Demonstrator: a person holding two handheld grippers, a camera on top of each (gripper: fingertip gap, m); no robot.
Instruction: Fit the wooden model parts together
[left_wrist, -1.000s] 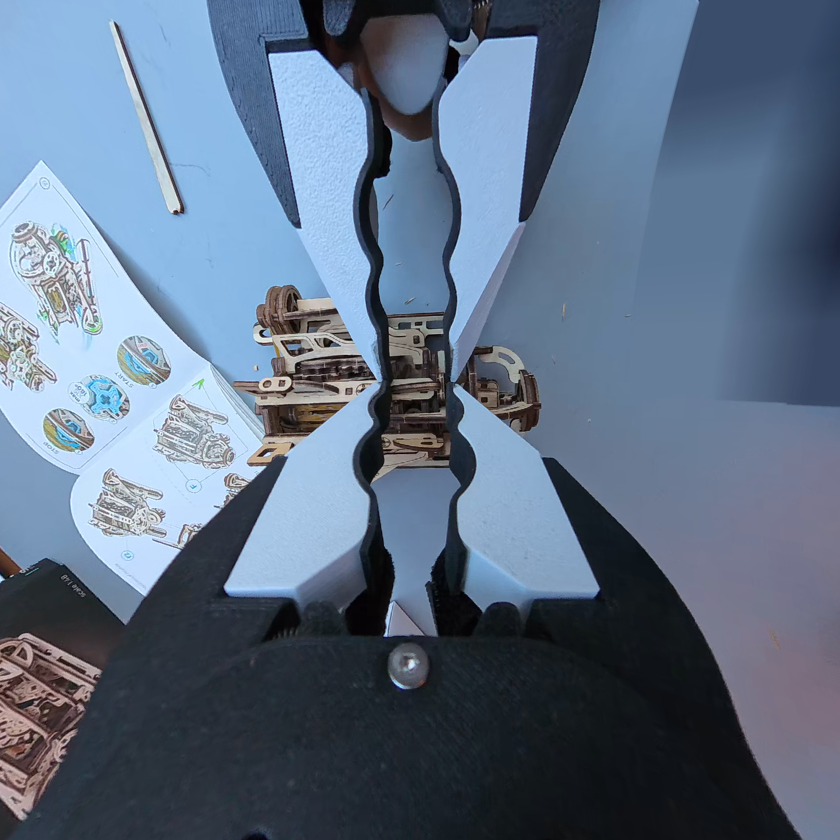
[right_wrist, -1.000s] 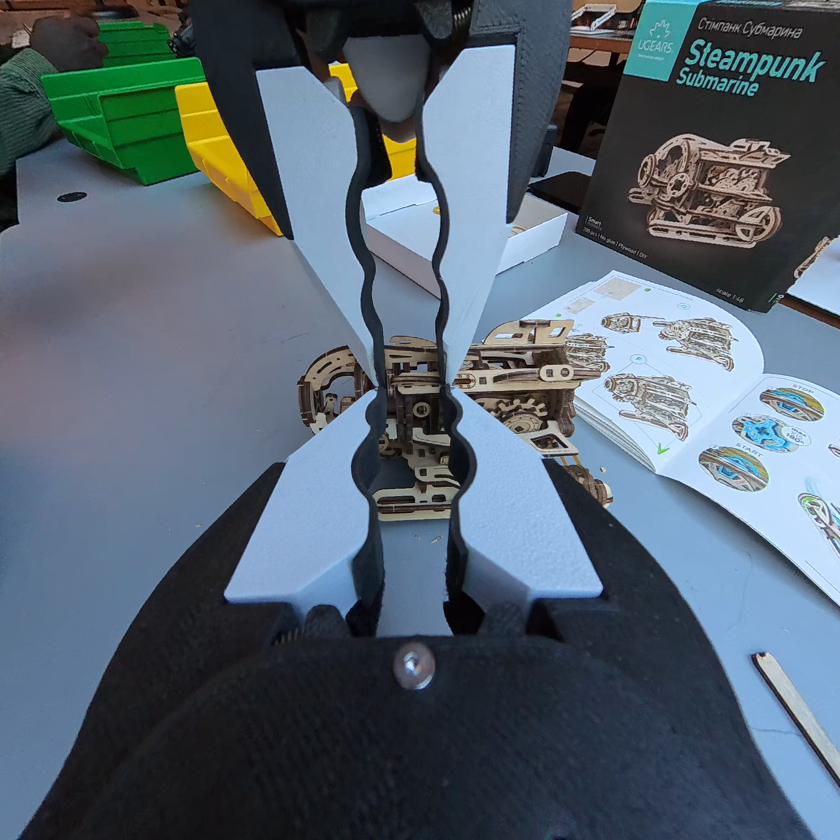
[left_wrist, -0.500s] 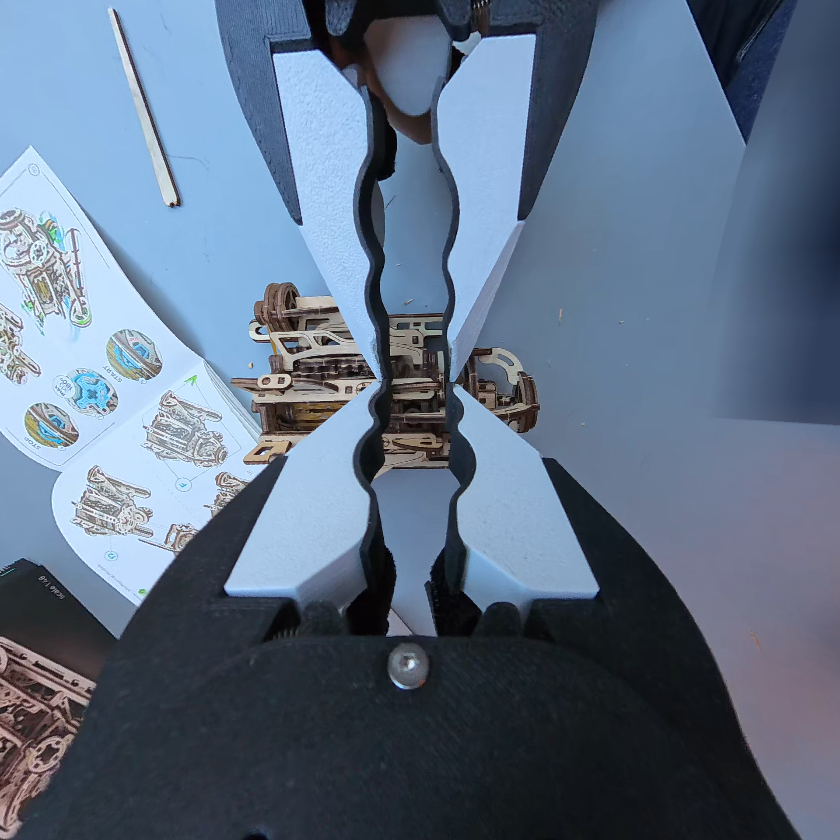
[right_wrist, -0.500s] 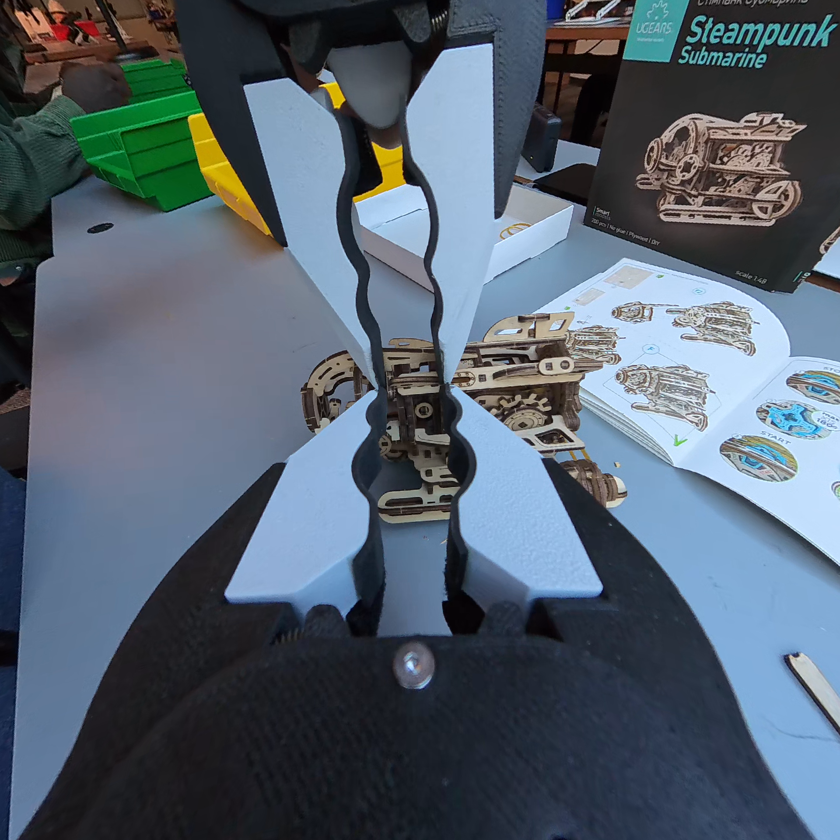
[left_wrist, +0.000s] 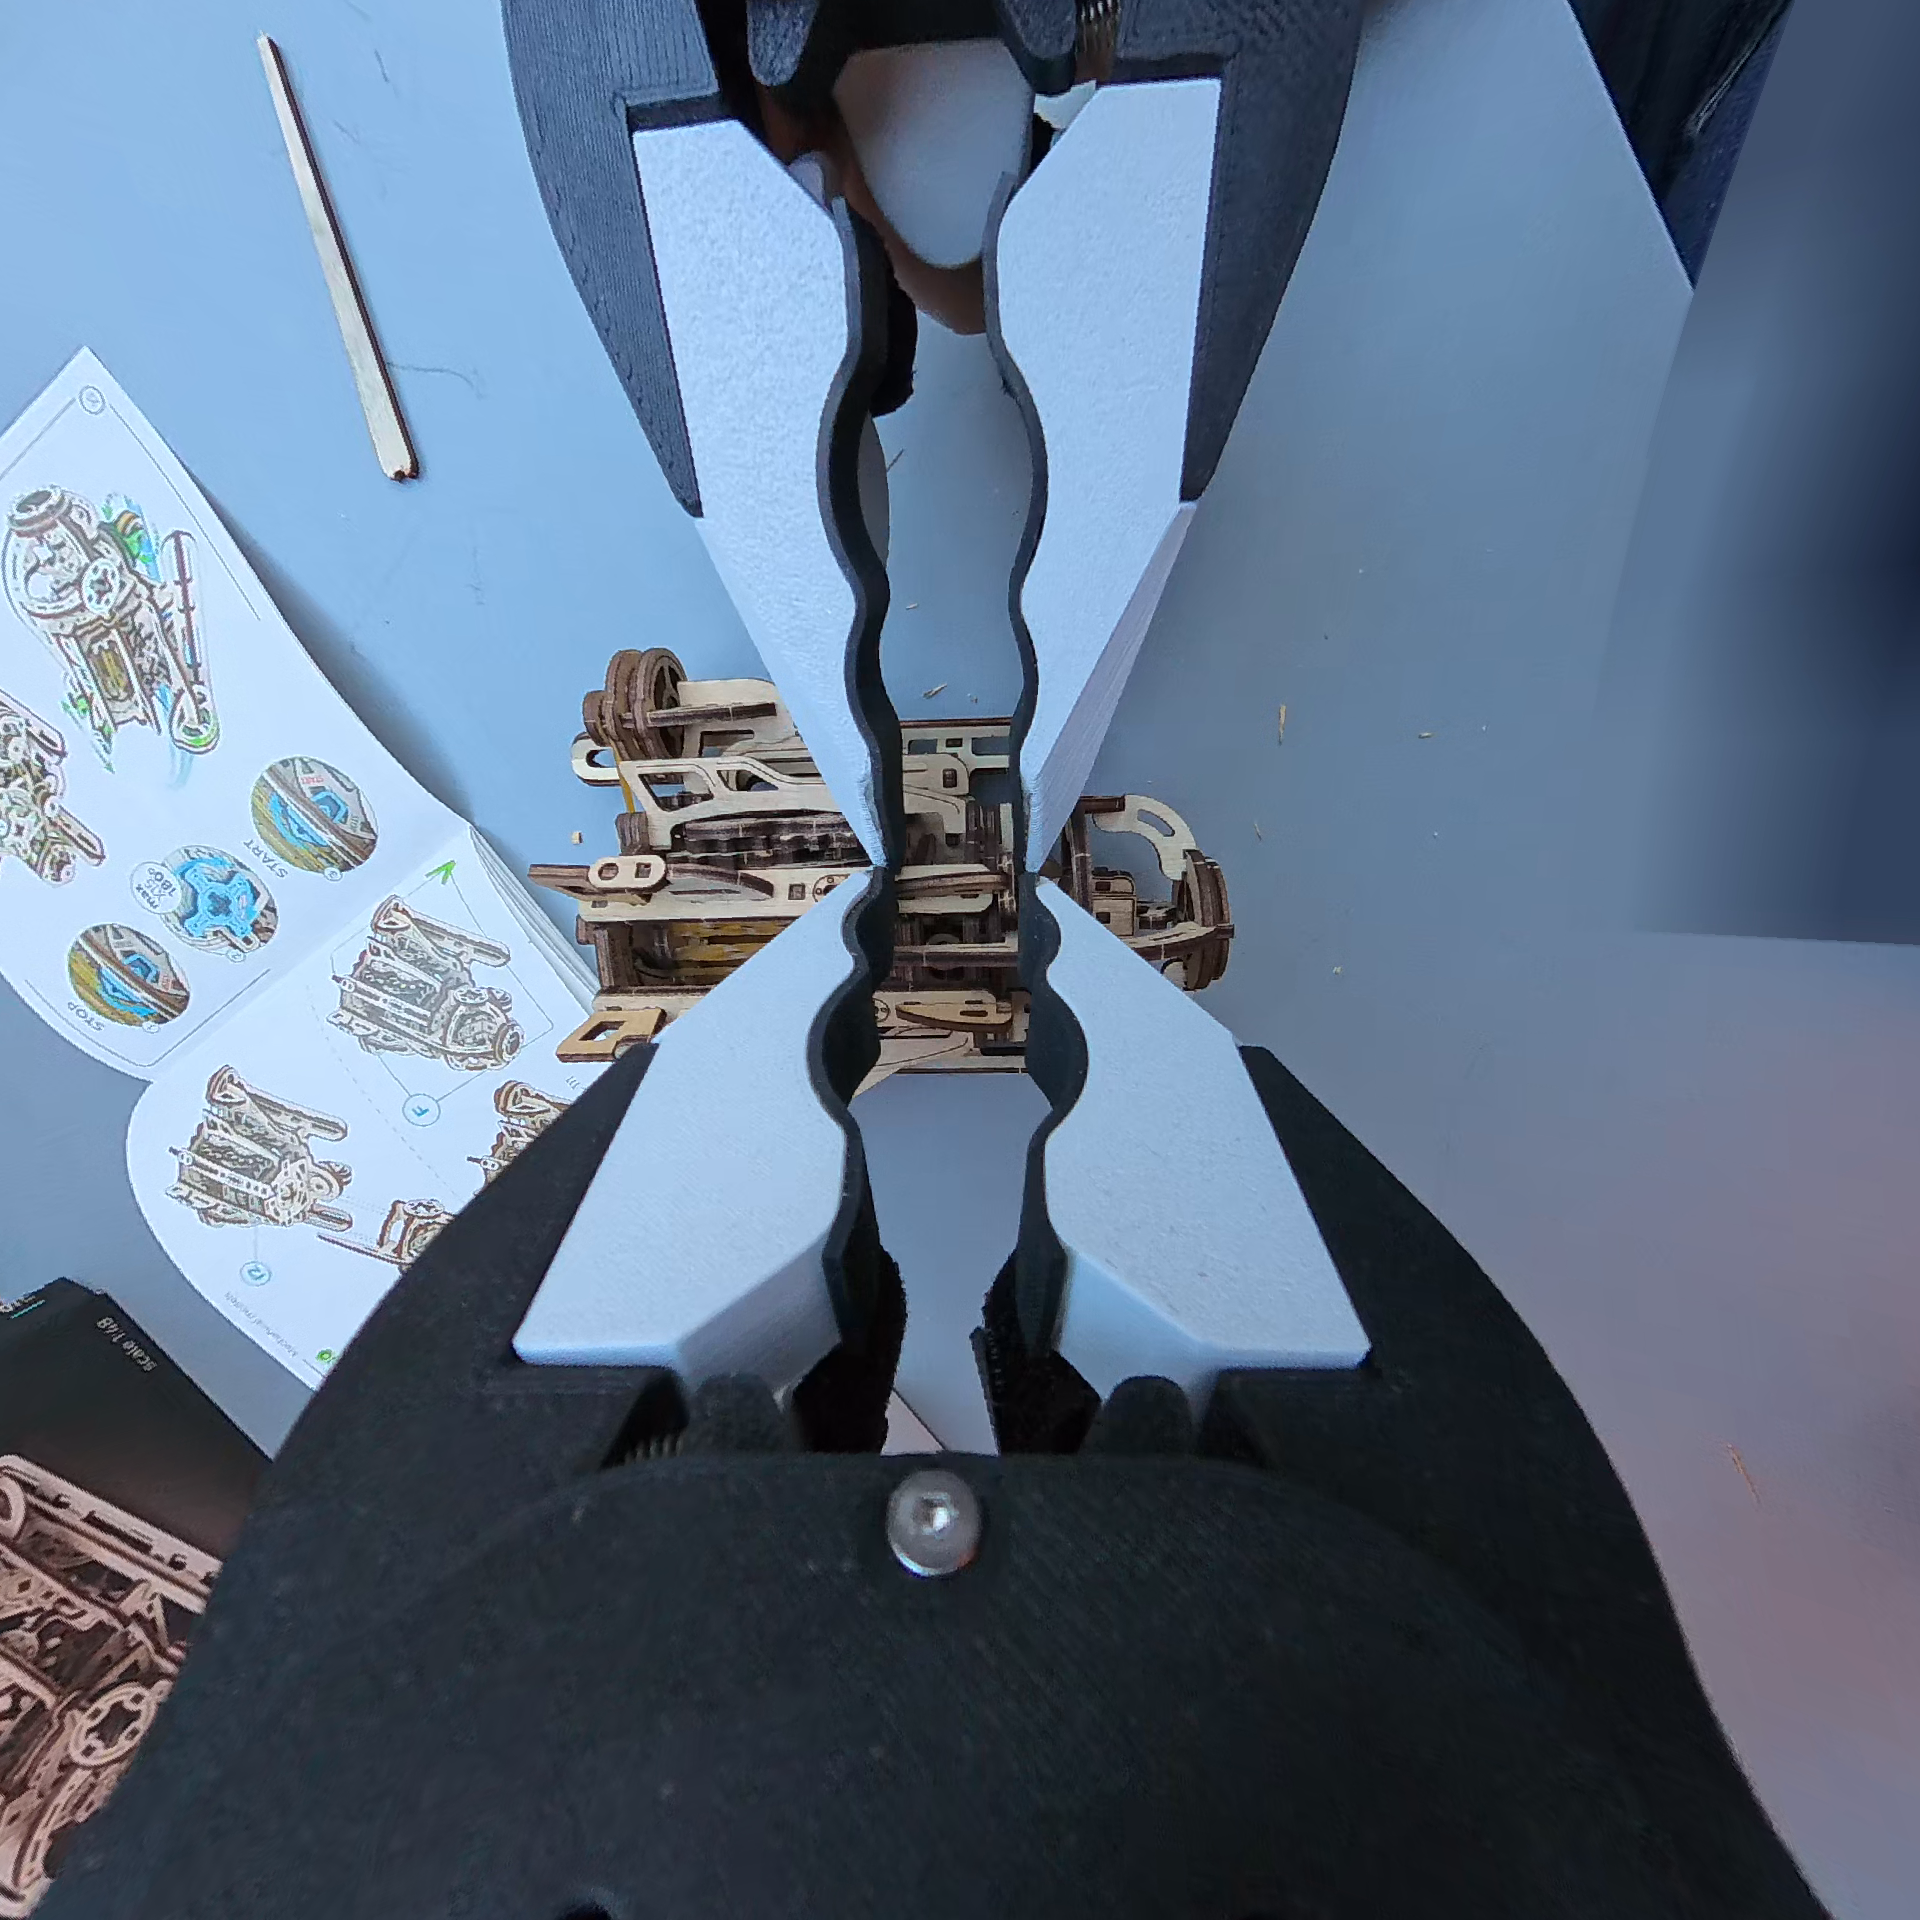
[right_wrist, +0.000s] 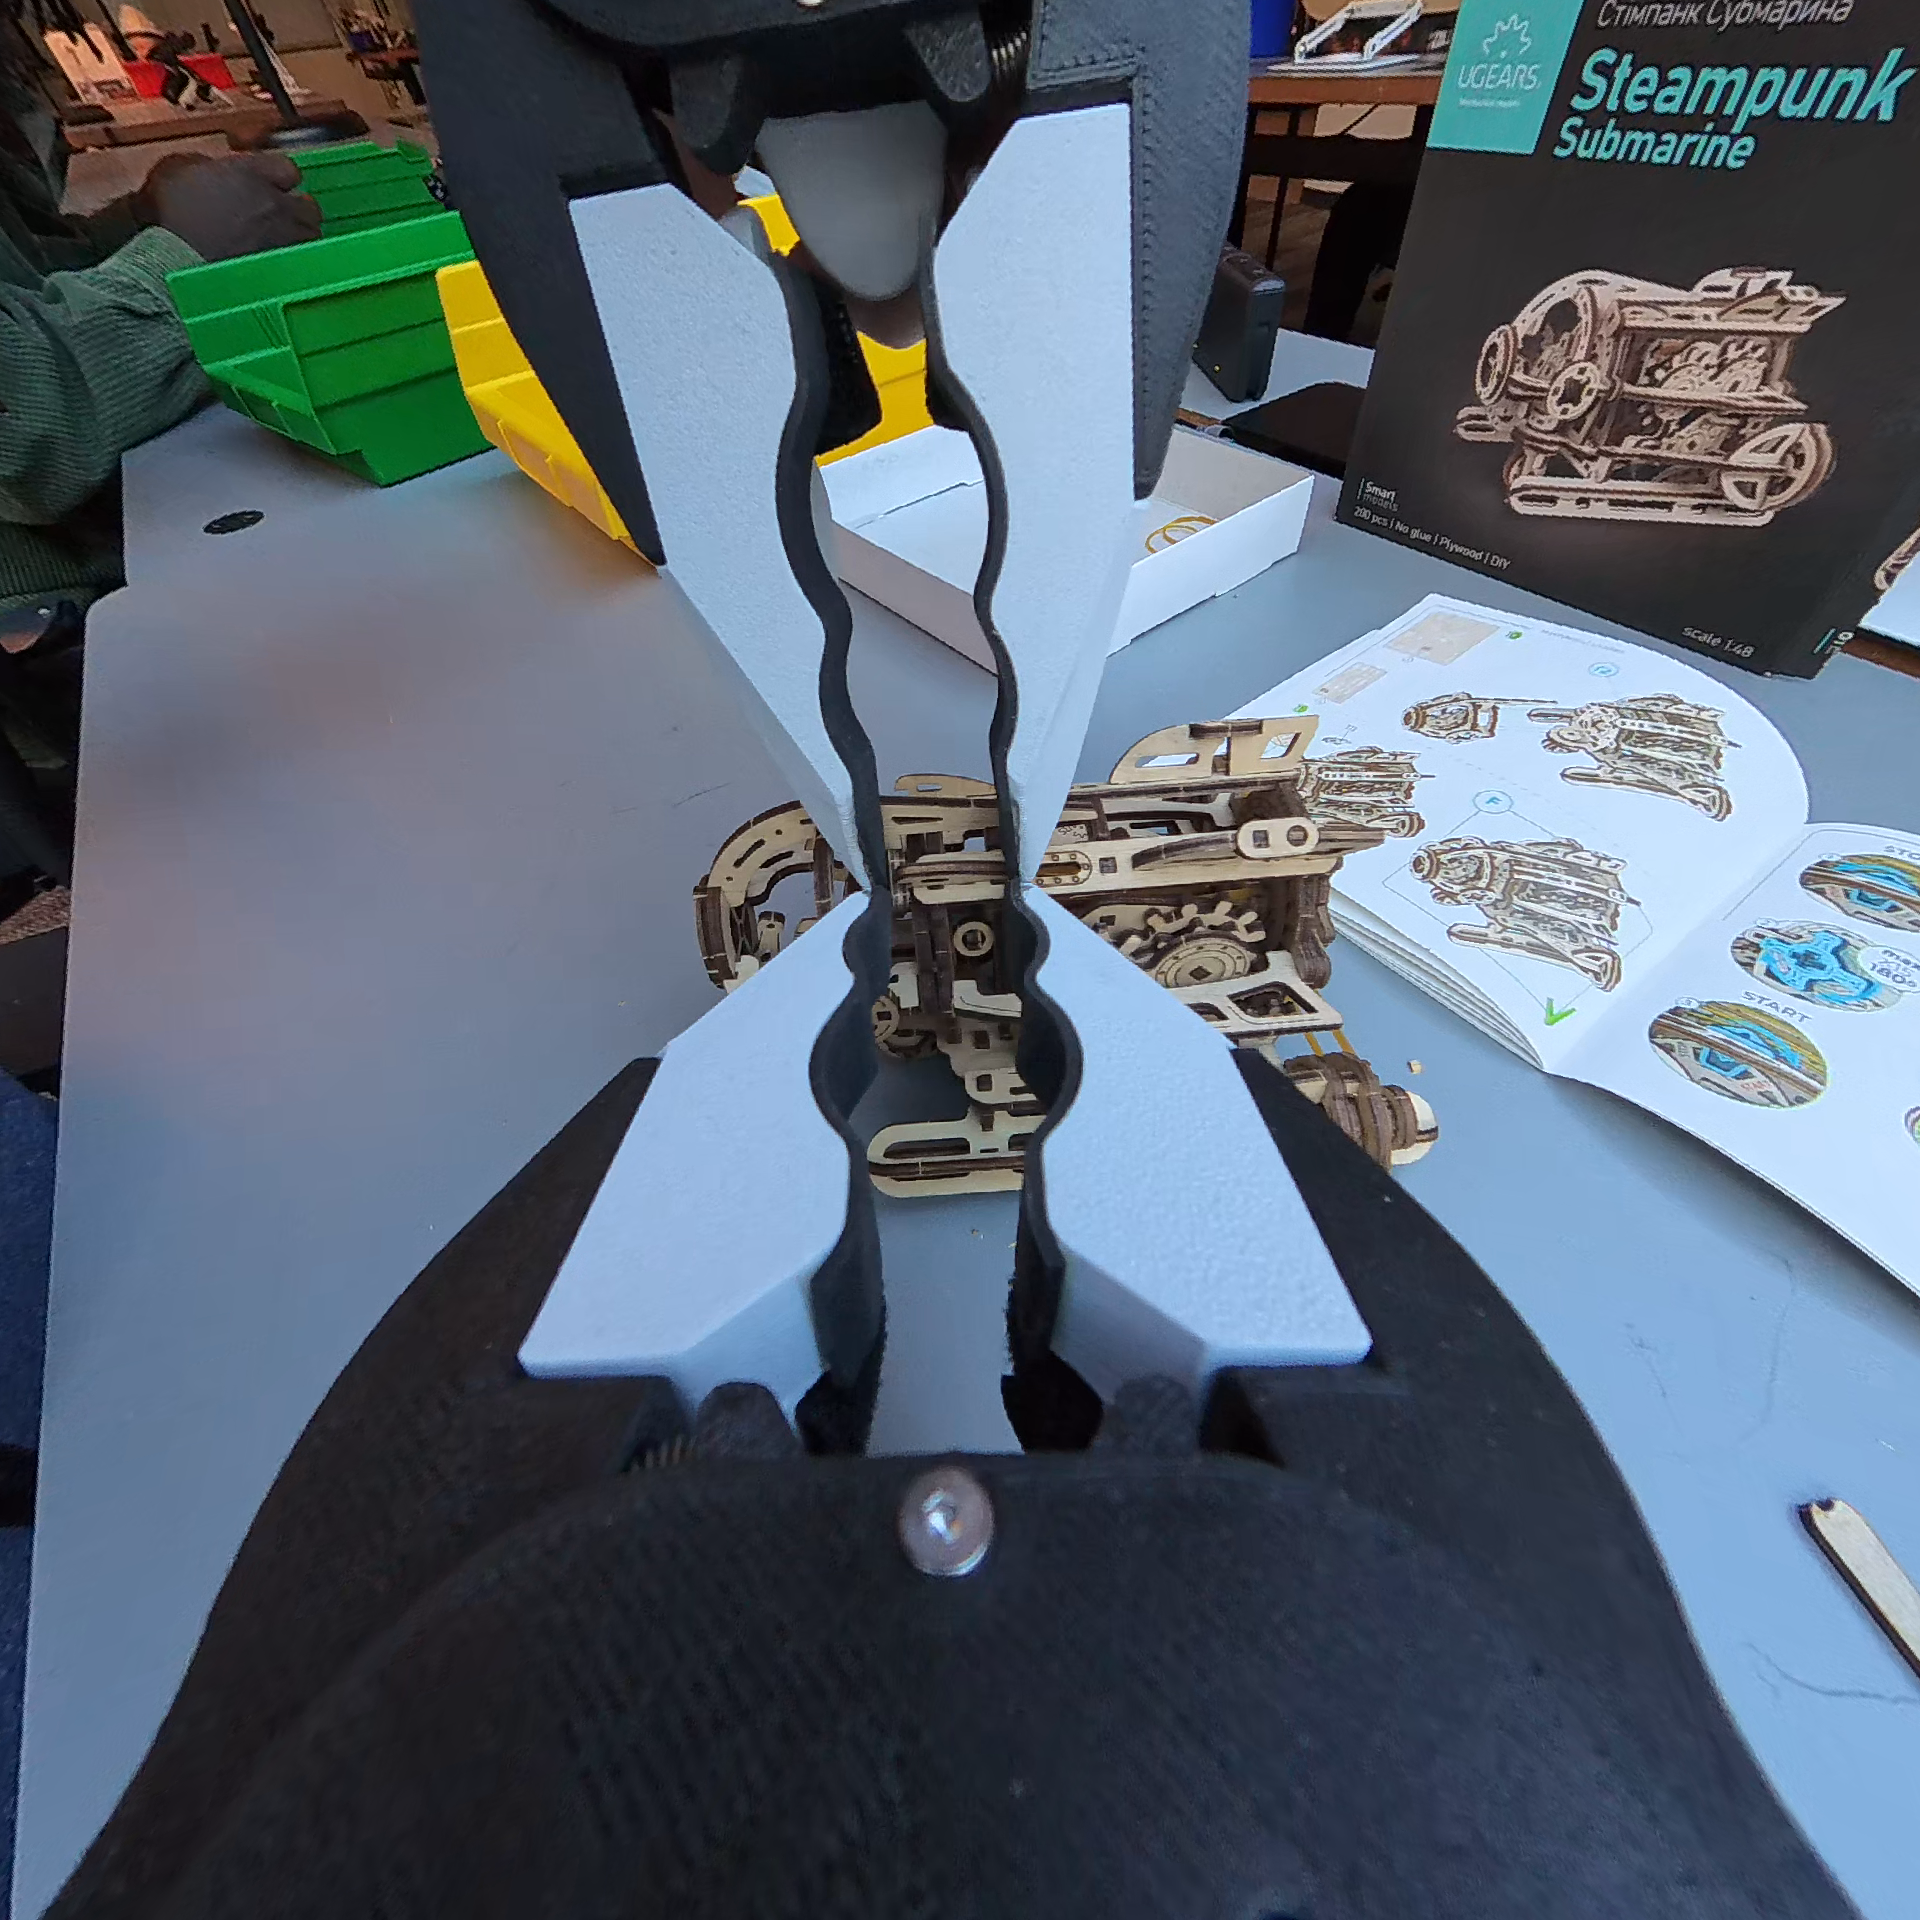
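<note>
The wooden model (left_wrist: 727, 831) stands on the grey table, a brown and tan gear assembly; it also shows in the right wrist view (right_wrist: 1174, 894). My left gripper (left_wrist: 956, 875) and my right gripper (right_wrist: 948, 888) meet tip to tip at the model's upper middle, from opposite sides. Each has its jaws a narrow gap apart with a section of the model between the tips. The contact itself is partly hidden by the white fingers (left_wrist: 748, 1122). The right gripper reaches in from the top of the left wrist view, the left gripper from the top of the right wrist view.
An open instruction booklet (right_wrist: 1662, 883) lies beside the model. A thin wooden stick (left_wrist: 338, 270) lies on the table. A black kit box (right_wrist: 1662, 312), a white tray (right_wrist: 1195, 540) and green (right_wrist: 332, 343) and yellow bins (right_wrist: 520, 416) stand behind. A person's sleeve (right_wrist: 73, 364) is at far left. My left and right fingertips are right by each other.
The right wrist view has tilted and shifted a little, so the background sits differently. Both grippers stay tip to tip at the model with the same jaw gap. The model has not moved.
</note>
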